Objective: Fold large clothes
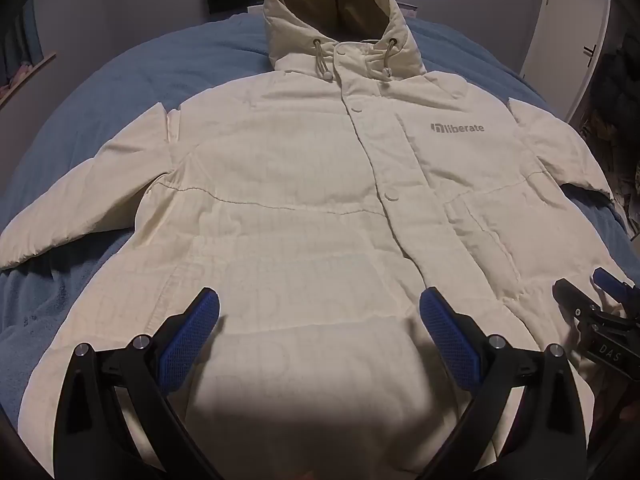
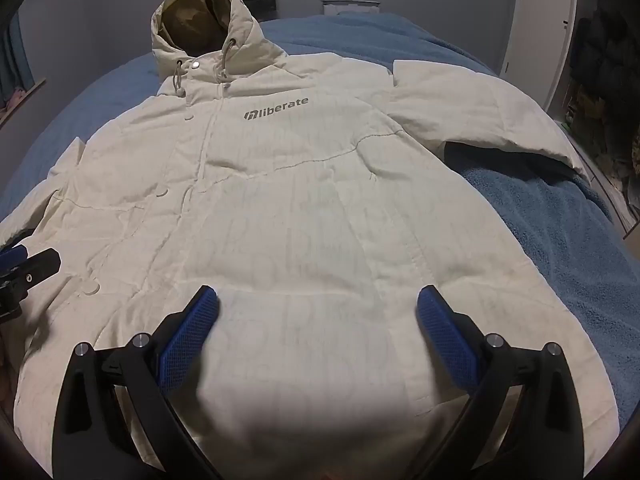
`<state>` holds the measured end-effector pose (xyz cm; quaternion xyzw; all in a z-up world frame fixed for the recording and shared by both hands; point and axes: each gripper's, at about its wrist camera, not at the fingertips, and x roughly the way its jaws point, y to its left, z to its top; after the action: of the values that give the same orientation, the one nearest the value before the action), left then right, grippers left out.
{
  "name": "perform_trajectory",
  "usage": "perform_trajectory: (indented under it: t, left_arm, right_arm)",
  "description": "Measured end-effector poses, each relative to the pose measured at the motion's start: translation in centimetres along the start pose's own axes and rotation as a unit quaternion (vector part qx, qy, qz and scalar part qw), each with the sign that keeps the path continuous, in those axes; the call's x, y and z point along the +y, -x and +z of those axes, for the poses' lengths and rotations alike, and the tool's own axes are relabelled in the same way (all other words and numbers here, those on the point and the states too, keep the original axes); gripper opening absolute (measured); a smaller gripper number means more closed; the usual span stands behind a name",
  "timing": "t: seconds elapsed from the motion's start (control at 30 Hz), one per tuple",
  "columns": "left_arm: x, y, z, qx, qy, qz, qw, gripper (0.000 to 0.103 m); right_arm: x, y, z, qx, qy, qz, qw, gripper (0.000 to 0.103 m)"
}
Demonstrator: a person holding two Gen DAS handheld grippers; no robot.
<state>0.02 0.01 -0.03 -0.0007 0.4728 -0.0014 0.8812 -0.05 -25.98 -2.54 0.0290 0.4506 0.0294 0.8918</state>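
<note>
Left wrist view
Garment: a large cream-white padded hooded jacket [image 1: 304, 208] lies face up and spread flat on a blue fleece bed cover [image 1: 132, 92], front closed with snaps.
Hood: an olive-lined hood [image 1: 340, 8] sits at the far end, with two drawcords hanging at the collar.
Logo: grey "liberate" lettering [image 1: 458, 128] is on the chest, right of the placket.
Sleeves: both lie out to the sides on the cover.
Left gripper [image 1: 320, 312]: black frame with blue textured pads; jaws spread wide above the lower front panel, nothing between them.
Right gripper [image 1: 600, 312]: partly visible at the right edge, over the jacket's lower side.

Right wrist view
Garment: the jacket [image 2: 280, 200] fills the frame, with the hood [image 2: 196, 16] at upper left and the lettering [image 2: 276, 109] on the chest.
Sleeve: one sleeve [image 2: 472, 116] extends right across the bed cover [image 2: 560, 240].
Right gripper [image 2: 318, 312]: jaws spread wide above the lower hem region, holding nothing.
Left gripper [image 2: 24, 268]: its tip shows at the left edge, above the jacket.
</note>
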Motion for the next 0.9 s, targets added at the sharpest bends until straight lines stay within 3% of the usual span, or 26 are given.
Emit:
perform_trajectory:
  t: [0.9]
  left_arm:
    - [0.01, 0.03, -0.03, 0.005, 0.001, -0.001, 1.0000, 0.097]
  right_arm:
    - [0.08, -0.24, -0.27, 0.003, -0.001, 0.001, 1.000, 0.096]
